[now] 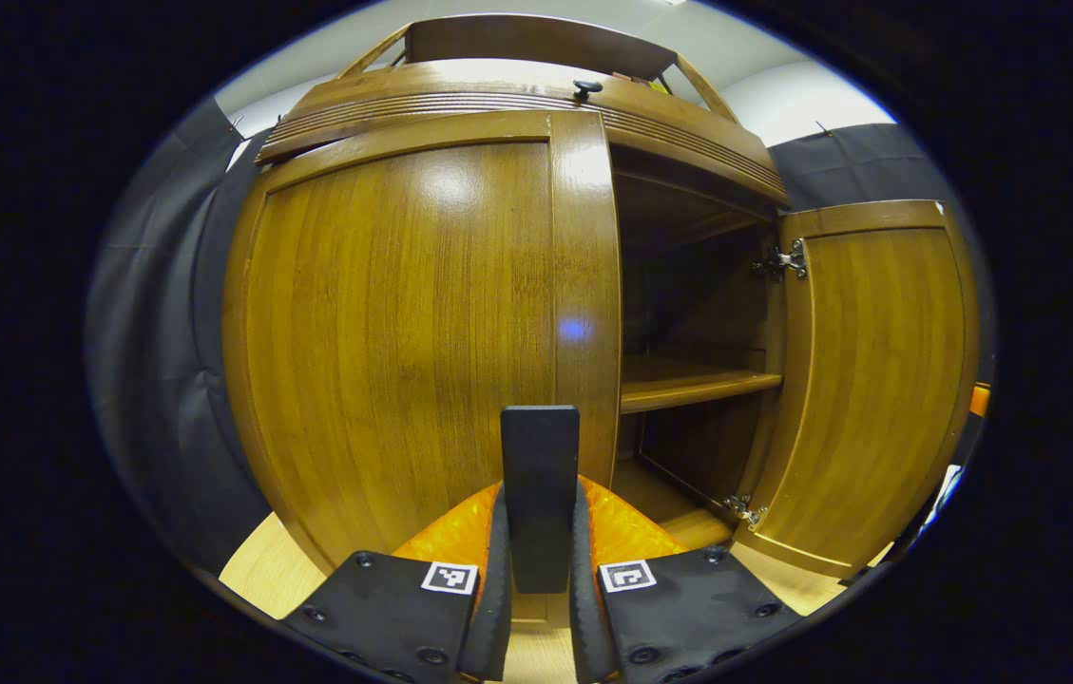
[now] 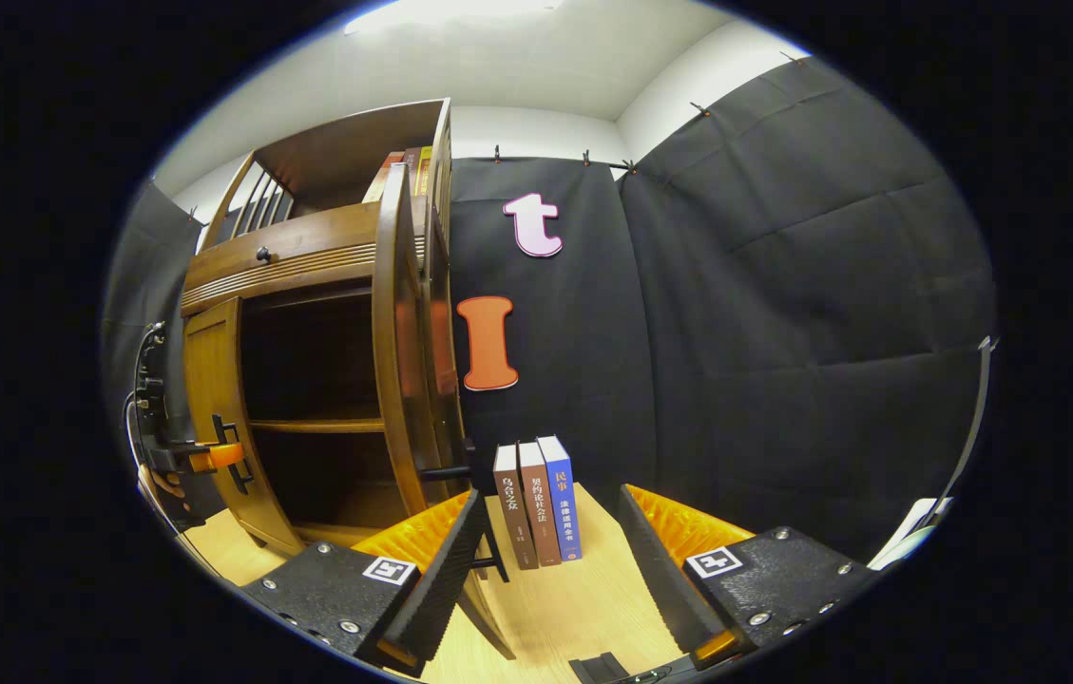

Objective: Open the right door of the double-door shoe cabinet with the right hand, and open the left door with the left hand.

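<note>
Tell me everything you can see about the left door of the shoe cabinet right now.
The left door is a glossy panel of brown wood with vertical grain and a plain raised frame. It stands closed against the cabinet, while the right door beside it is swung wide open. A dark upright handle sits near the left door's inner edge, low down. The left gripper is closed on that handle, one finger on each side. The cabinet rests on a pale wooden floor.

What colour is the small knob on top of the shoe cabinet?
Black; the knob shows best in the left gripper view.
</note>
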Motion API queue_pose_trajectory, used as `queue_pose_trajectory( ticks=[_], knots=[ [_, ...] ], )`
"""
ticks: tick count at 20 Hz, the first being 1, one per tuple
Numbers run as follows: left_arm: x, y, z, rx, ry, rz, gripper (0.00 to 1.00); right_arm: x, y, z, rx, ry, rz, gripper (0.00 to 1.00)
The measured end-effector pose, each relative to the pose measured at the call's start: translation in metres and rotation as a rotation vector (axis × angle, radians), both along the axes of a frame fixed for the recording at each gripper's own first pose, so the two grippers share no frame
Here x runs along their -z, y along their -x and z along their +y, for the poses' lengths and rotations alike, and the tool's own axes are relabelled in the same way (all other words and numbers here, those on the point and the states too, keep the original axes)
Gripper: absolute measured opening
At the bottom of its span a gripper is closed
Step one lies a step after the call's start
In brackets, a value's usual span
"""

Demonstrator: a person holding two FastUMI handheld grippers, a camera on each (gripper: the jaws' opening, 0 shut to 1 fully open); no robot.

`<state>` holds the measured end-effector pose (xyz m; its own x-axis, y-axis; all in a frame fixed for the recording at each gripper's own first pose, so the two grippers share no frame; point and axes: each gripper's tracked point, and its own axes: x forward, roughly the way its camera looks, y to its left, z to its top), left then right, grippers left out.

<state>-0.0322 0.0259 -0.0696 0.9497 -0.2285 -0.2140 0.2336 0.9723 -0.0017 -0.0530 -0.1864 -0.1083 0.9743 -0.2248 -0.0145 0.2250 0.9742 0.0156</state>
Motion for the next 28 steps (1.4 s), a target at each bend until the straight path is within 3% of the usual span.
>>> queue_pose_trajectory(
  ticks=[3, 4, 13, 14, 15, 18, 19, 20, 23, 24, 25, 28],
  knots=[
    [-0.003, 0.019, 0.009, 0.022, 0.004, 0.005, 0.35, -0.005, 0.004, 0.012, -0.01, 0.012, -0.009, 0.88],
    [-0.005, 0.027, 0.012, 0.027, 0.008, 0.005, 0.35, -0.005, 0.005, 0.014, -0.008, 0.021, -0.006, 0.99],
    [-0.016, 0.073, 0.042, 0.058, -0.006, 0.003, 0.31, -0.014, 0.008, 0.047, -0.049, 0.03, -0.003, 0.99],
    [-0.016, 0.078, 0.048, 0.059, 0.001, 0.007, 0.31, -0.014, 0.007, 0.051, -0.054, 0.029, -0.001, 0.88],
    [-0.018, 0.083, 0.052, 0.058, 0.004, 0.01, 0.31, -0.014, 0.006, 0.055, -0.06, 0.03, -0.001, 0.99],
    [-0.02, 0.099, 0.067, 0.041, 0.001, 0.0, 0.31, -0.016, 0.005, 0.07, -0.084, 0.026, -0.003, 0.99],
    [-0.021, 0.103, 0.072, 0.032, 0.002, -0.007, 0.31, -0.016, 0.005, 0.075, -0.093, 0.024, -0.002, 0.88],
    [-0.022, 0.107, 0.078, 0.025, 0.002, -0.011, 0.34, -0.016, 0.005, 0.081, -0.103, 0.023, -0.001, 0.99],
    [-0.025, 0.119, 0.093, 0.009, 0.01, -0.012, 0.3, -0.019, 0.007, 0.098, -0.131, 0.023, -0.001, 0.99],
    [-0.024, 0.121, 0.097, 0.007, 0.02, -0.014, 0.29, -0.02, 0.008, 0.103, -0.138, 0.024, -0.005, 0.88],
    [-0.025, 0.123, 0.102, 0.007, 0.026, -0.013, 0.27, -0.022, 0.009, 0.107, -0.144, 0.026, -0.009, 0.99],
    [-0.025, 0.131, 0.117, -0.004, 0.027, -0.015, 0.27, -0.02, 0.01, 0.12, -0.161, 0.024, -0.006, 0.99]
  ],
)
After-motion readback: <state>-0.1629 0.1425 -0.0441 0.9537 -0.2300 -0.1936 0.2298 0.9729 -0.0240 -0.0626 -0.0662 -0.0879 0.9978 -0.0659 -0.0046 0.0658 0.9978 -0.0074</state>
